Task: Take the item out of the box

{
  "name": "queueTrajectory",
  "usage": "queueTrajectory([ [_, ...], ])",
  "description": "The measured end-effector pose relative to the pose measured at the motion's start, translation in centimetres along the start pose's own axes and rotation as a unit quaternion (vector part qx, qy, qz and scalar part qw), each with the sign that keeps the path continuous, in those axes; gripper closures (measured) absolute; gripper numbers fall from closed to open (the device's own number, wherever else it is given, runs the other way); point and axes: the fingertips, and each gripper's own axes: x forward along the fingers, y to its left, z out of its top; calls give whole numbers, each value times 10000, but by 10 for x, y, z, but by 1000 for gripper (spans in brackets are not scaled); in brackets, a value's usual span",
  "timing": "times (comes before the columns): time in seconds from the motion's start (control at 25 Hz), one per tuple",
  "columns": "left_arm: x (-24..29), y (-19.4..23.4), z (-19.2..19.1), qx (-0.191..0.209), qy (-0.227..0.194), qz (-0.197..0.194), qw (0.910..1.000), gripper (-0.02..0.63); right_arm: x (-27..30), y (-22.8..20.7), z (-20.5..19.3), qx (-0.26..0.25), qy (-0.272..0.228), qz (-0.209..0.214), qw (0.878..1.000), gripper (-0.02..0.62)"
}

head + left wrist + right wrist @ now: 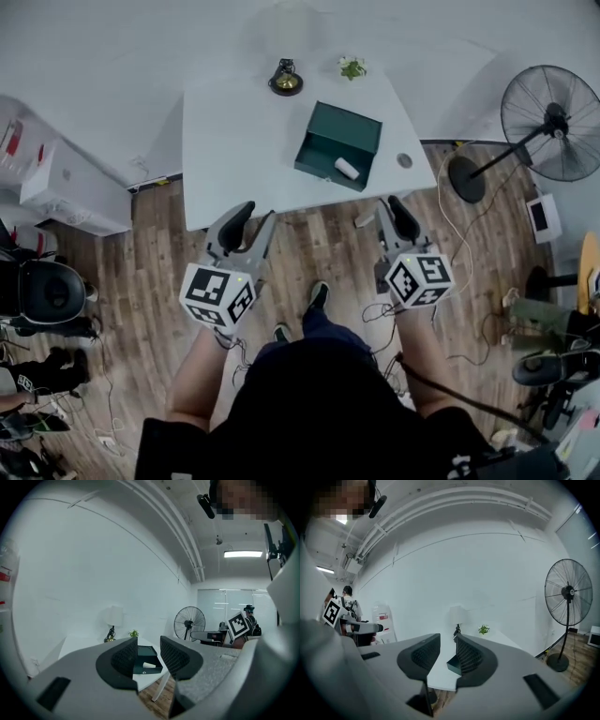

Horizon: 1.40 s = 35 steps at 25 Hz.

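A dark green box (337, 142) lies open on the white table (234, 141), with a small white cylindrical item (347, 169) inside at its near right. Both grippers hover over the wooden floor, short of the table's front edge. My left gripper (253, 223) is open and empty; in the left gripper view (149, 656) the box (151, 667) and the item (149, 665) show far off through the gap. My right gripper (392, 214) is also open with nothing between its fingers; in the right gripper view (447, 656) a corner of the box (452, 665) shows past the jaws.
A brass-based lamp (286, 80) and a small plant (352, 67) stand at the table's far edge, and a round disc (404, 160) lies near its right edge. A floor fan (553, 122) stands to the right, a white cabinet (66, 183) to the left. Cables trail across the floor.
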Motion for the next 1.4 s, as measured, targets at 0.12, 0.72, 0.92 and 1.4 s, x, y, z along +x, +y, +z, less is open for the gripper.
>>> queueTrajectory([
  [0.12,34,5,-8,-118,158,22,9998,457,31,-27,-7,70,133,49,9999,485],
  [0.72,170,17,-37,-63,884,348,9955,457,141,-116,-28,377,659,601,9953,480],
  [0.92,196,14,-41,-36,1003,417,9941,456,166,-128,-42,254,948,845,9916,458],
  [1.4,212,18,-52,-44,1155,484,9921,457,198,-146,-94,-311,1904,1048,9756,442],
])
